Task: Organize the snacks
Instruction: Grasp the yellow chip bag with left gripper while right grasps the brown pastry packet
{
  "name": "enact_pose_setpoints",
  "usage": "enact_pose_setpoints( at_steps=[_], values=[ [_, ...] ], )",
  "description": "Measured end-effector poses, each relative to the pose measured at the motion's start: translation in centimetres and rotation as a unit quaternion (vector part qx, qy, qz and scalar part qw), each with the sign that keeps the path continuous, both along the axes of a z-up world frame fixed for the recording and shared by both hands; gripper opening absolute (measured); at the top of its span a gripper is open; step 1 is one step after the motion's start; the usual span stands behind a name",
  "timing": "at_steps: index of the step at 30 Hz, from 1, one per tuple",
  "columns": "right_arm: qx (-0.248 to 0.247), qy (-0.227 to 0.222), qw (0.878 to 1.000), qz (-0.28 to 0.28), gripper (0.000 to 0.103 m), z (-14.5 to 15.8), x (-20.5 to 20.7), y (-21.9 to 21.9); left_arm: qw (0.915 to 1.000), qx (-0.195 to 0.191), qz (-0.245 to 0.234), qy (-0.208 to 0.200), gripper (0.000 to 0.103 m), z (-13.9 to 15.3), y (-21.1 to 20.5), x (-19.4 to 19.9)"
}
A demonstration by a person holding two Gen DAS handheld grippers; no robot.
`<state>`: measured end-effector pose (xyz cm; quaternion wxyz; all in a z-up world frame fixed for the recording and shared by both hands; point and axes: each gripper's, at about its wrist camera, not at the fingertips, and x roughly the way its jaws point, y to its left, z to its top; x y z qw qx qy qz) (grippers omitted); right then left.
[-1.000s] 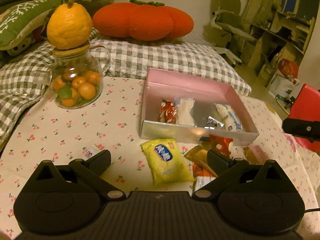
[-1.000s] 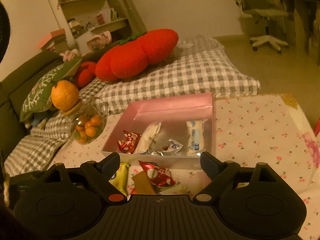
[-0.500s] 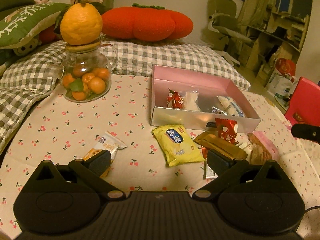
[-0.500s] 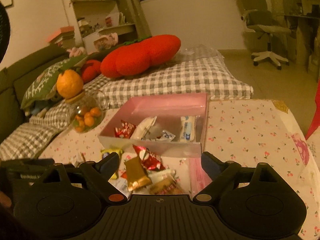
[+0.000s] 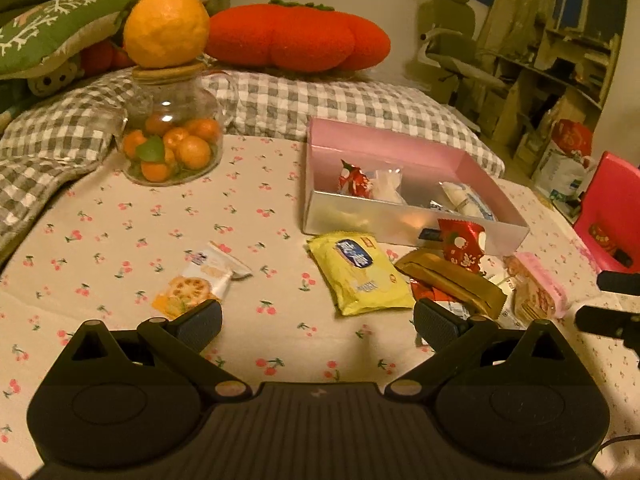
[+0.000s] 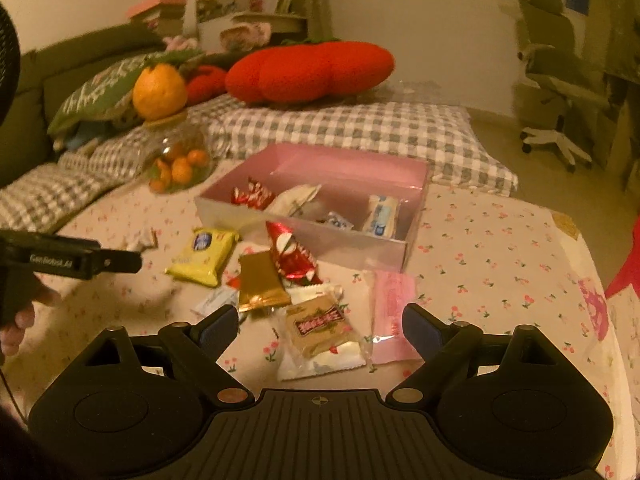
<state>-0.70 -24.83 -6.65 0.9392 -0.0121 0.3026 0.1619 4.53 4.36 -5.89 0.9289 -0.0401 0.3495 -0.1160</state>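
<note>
Task judged partly done. Four or so packets are already seen inside the pink box (image 5: 400, 148): a red wrapper (image 5: 354, 179), a clear/white pack (image 5: 388, 186), a small silver-blue one and a white-blue bar (image 6: 382, 212).

Left outside, on the cherry-print cloth (image 5: 160, 216) just in front of the box: yellow packet (image 5: 360, 272), gold bar (image 5: 448, 282), red foil snack (image 6: 292, 256) leaning against the box front, wafer in clear wrap (image 6: 320, 332), pink sachet (image 6: 394, 312), plus some small white sachets underneath (count unclear, partly hidden). A cracker pack (image 5: 200, 284) lies apart, off to the left. So approx. half or more is judged still to be moved.

Left gripper (image 5: 318, 320): jaws spread wide, nothing held; its left finger is seen over the cracker pack's corner, contact can't be confirmed. Right gripper (image 6: 318, 322): jaws likewise wide apart, empty, framed round the wafer pack w/o a visible touch.
</note>
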Motion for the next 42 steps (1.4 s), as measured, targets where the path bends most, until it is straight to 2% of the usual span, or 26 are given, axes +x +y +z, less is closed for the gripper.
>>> enact_pose_setpoints(
  at_steps=[8, 18, 25, 31, 36, 42],
  values=[
    [-0.040, 0.006, 0.998, 0.040, 0.091, -2.0, 1.1, 1.8, 1.0000, 0.006, 0.007, -0.001, 0.100, -1.3, -2.1, 0.8],
    [-0.039, 0.037, 0.997, 0.049, 0.089, -3.0, 3.4, 2.4, 0.9992, 0.009, 0.039, 0.010, 0.082, -2.6, -4.0, 3.0],
    [-0.047, 0.041, 0.997, 0.048, 0.088, -3.6, 4.3, 2.6, 0.9989, 0.016, 0.042, 0.011, 0.075, -2.9, -4.9, 3.2],
    [-0.049, 0.043, 0.997, 0.041, 0.079, -3.6, 4.6, 2.6, 0.9986, 0.022, 0.047, 0.009, 0.071, -2.9, -5.2, 3.7],
    [-0.051, 0.039, 0.997, 0.029, 0.064, -3.5, 4.7, 2.4, 0.9981, 0.031, 0.052, 0.011, 0.056, -2.8, -5.1, 3.7],
    [-0.050, 0.037, 0.998, 0.024, 0.053, -3.2, 4.7, 2.3, 0.9983, 0.025, 0.048, 0.023, 0.050, -2.5, -4.6, 3.8]
  ],
)
